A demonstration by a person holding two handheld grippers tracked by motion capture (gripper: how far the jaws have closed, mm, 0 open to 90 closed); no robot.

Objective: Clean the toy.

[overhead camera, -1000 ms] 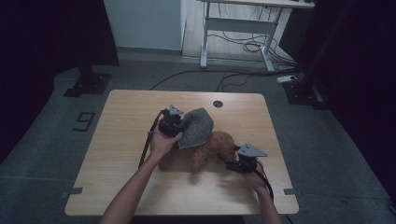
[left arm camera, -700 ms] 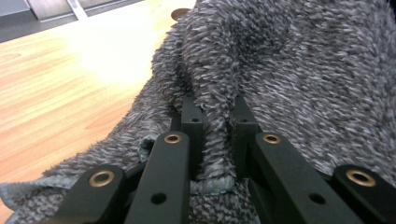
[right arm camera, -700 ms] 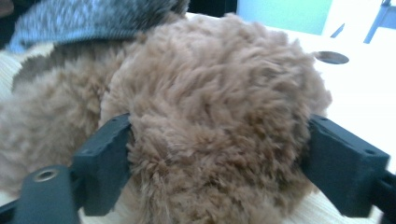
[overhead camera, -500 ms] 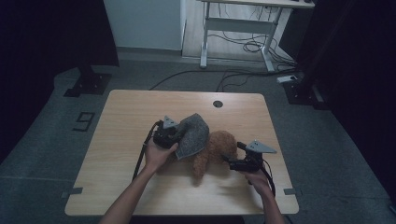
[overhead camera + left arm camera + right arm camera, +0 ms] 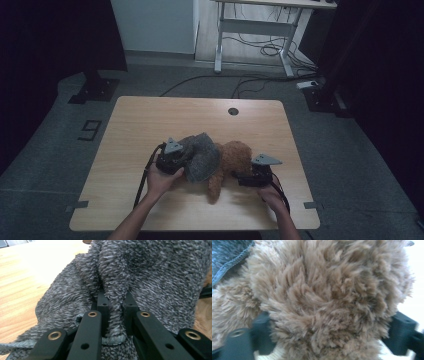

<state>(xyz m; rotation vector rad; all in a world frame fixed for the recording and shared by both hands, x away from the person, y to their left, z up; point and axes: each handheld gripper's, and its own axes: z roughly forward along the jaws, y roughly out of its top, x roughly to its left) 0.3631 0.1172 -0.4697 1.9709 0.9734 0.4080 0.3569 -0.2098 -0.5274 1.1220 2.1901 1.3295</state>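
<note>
Brown plush toy (image 5: 231, 162) lies on the wooden table (image 5: 150, 120), a bit toward the person's side of the table's middle. Grey fuzzy cloth (image 5: 202, 155) drapes over the toy's left part, touching it, and spills onto the tabletop beside it.

Left gripper (image 5: 172, 159) sits just left of the toy, held in the left hand (image 5: 161, 181). In the left gripper view its jaws are clamped tight on a fold of the cloth (image 5: 140, 277), hem pinched between the pads.

Right gripper (image 5: 256, 175) is just right of the toy, right hand (image 5: 272, 196) behind it. In the right gripper view the toy's fur (image 5: 329, 300) bulges between the two jaws, which stand wide on either side; the jaws have just been closing in around it, but fur hides the pads, so can't tell whether they press on it.

The cable hole (image 5: 233, 111) is well beyond the toy, toward the table's far edge.
</note>
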